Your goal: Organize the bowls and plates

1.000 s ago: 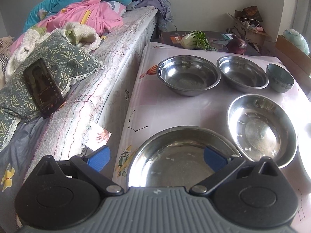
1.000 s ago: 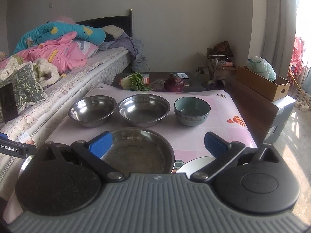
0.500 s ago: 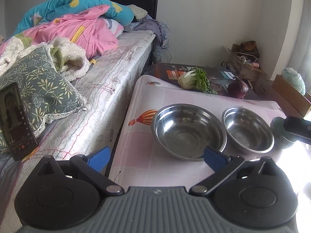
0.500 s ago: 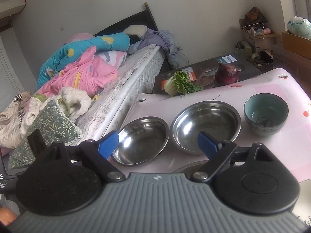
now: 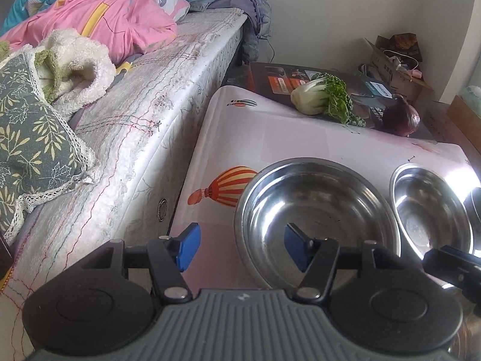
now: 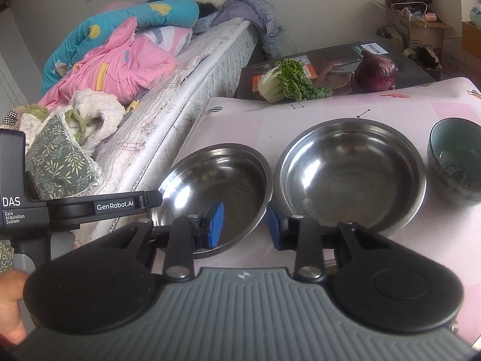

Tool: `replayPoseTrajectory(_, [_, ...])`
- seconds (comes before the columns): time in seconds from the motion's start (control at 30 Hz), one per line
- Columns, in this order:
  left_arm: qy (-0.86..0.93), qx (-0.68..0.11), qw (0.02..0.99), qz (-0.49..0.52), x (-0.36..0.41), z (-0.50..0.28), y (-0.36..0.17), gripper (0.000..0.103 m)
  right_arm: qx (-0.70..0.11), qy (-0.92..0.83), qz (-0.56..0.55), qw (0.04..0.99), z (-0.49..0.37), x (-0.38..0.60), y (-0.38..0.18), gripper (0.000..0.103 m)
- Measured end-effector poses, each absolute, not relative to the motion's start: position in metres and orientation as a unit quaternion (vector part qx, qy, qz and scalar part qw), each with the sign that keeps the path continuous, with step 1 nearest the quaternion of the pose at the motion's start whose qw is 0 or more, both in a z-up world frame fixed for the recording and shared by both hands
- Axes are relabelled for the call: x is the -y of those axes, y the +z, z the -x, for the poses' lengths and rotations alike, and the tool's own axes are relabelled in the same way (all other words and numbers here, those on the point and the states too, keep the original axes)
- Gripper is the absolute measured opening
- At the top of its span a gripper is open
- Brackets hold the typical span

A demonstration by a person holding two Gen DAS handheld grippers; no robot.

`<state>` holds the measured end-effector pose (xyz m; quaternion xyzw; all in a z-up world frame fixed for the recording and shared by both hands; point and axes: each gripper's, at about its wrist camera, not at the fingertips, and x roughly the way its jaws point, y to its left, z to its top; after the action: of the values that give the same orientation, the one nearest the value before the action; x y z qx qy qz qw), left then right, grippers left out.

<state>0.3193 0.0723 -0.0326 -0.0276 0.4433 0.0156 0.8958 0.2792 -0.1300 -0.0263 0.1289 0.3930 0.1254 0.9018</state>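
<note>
Tools both gaping, gripping nothing: left tool (image 5: 242, 248) straddling near rim of left steel bowl (image 5: 315, 210); right tool (image 6: 245, 225) straddling that bowl's right rim, second steel bowl (image 6: 350, 174) just beyond, ceramic bowl (image 6: 457, 162) sitting far right on bench (image 6: 315, 111).

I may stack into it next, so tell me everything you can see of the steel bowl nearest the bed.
The steel bowl is round, shiny metal with a rolled rim, upright and empty, reflecting light inside. It sits on the pink tablecloth at the edge nearest the bed, close beside a second steel bowl; whether their rims touch is unclear. Both grippers straddle its rim, open: the left gripper and the right gripper.
</note>
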Motion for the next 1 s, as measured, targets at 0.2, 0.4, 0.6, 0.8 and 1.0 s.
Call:
replayPoseTrajectory(0.2, [0.023,-0.477,0.879,0.012,-0.067,-0.335,-0.051,0.029,-0.417,0.122,-0.143,0.889,-0.294,0.131,-0.044,0.017])
replayPoseTrajectory(0.4, [0.029,-0.484,0.875,0.005,-0.063,-0.334,-0.055,0.017,-0.437,0.136,-0.153,0.875,-0.305,0.125,-0.055,0.012])
replayPoseTrajectory(0.6, [0.020,-0.491,0.871,0.003,-0.063,-0.327,-0.052,0.017,-0.444,0.154,-0.152,0.870,-0.304,0.117,-0.056,0.008])
replayPoseTrajectory(0.8, [0.026,-0.496,0.868,0.011,-0.075,-0.318,-0.050,0.017,-0.444,0.135,-0.148,0.873,-0.296,0.124,-0.052,0.012])
replayPoseTrajectory(1.0, [0.019,-0.504,0.863,0.023,-0.084,-0.311,-0.050,0.017,-0.458,0.127,-0.153,0.866,-0.308,0.125,-0.060,0.028])
